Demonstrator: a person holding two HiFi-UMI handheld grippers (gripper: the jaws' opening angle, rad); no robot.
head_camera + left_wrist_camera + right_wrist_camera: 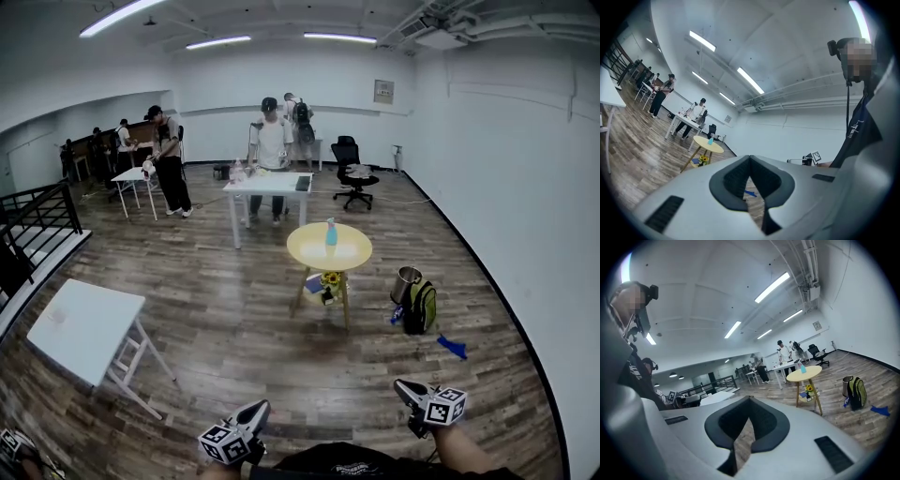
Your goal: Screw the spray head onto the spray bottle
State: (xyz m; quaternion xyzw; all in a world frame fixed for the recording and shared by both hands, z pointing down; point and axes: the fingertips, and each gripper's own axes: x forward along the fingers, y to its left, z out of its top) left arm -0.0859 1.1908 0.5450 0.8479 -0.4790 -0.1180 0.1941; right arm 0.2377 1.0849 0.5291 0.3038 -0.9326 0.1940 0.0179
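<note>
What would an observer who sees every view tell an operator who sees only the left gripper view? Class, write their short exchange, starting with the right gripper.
Operator: Does the right gripper hold anything?
Observer: No. Its own view shows the jaws shut with nothing between them.
Operator: What stands on the floor near the yellow table?
Observer: A green backpack, to the table's right in the head view, with a grey metal container beside it.
</note>
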